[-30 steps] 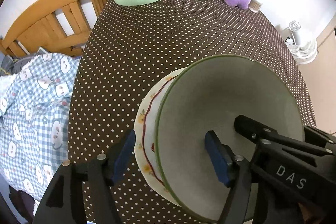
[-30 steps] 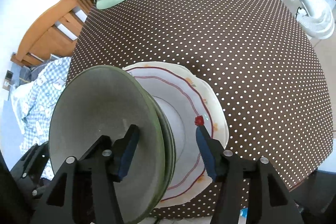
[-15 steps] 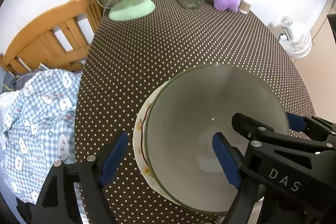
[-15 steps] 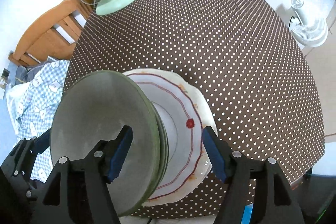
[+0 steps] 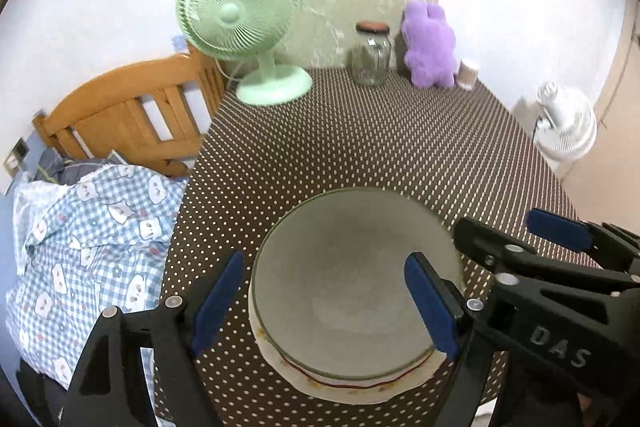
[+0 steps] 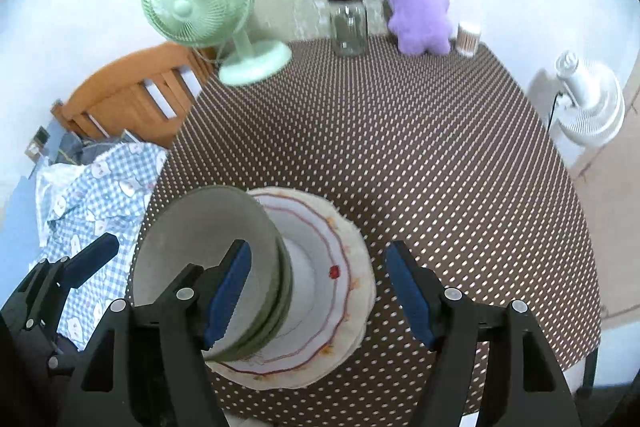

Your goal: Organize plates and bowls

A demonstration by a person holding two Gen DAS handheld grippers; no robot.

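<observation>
Stacked bowls [image 6: 208,259] sit on a plate [image 6: 332,291] with a red wavy line, at the near left edge of the dotted table [image 6: 400,147]. In the left view the top bowl [image 5: 352,287] hides most of the plate [image 5: 360,385].

Left claw [image 5: 326,301] wide apart, nothing gripped; its pads straddle the bowl rim but don't press it. Right claw [image 6: 318,293] jaws have just been opening, nothing held; one pad in front of the bowls, the other over the table.

At the far edge: green fan [image 6: 200,11], jar [image 6: 348,23], purple plush [image 6: 420,15].
</observation>
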